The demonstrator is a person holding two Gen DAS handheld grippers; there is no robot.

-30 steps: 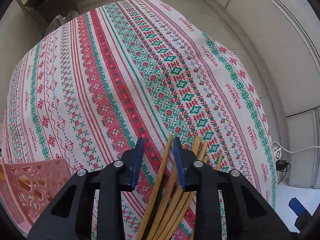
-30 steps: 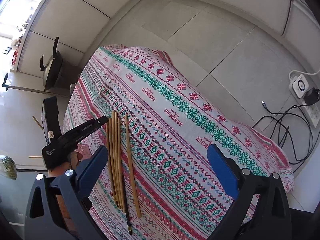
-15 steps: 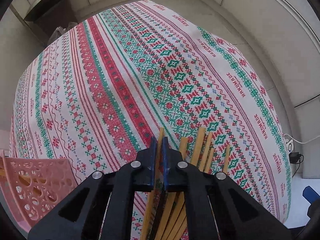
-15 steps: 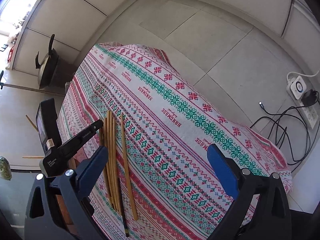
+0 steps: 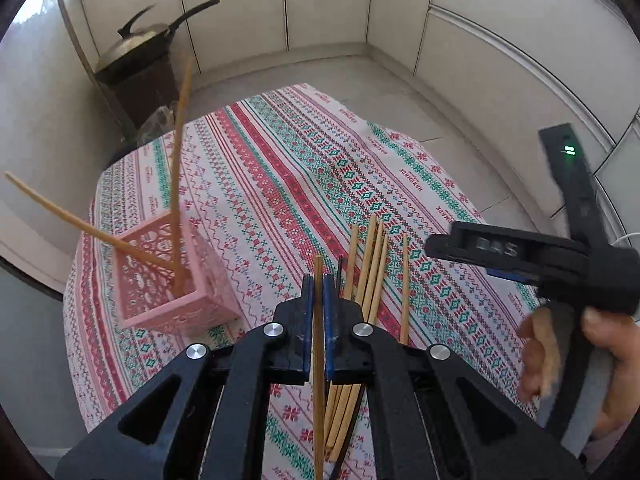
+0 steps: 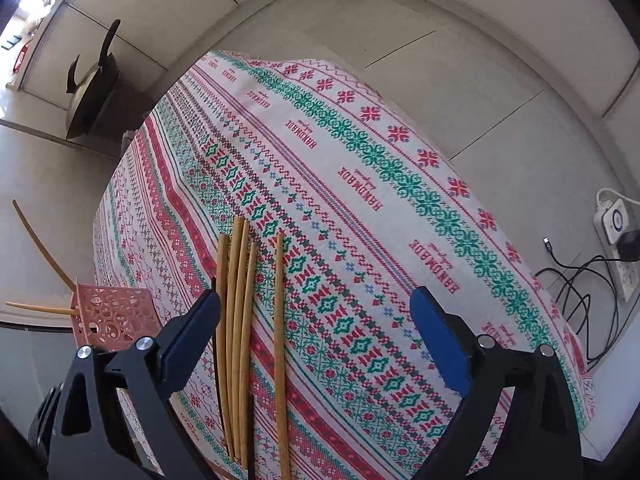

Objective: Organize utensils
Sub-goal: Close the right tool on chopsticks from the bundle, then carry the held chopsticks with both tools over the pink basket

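Above the tablecloth (image 5: 280, 168), left gripper (image 5: 318, 308) fingers pinch one chopstick (image 5: 318, 360); right gripper (image 6: 316, 332) gapes.

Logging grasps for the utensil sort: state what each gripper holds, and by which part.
The left gripper is shut on one wooden chopstick, pinched partway along its shaft, near the far end. The right gripper is open, holding nothing.
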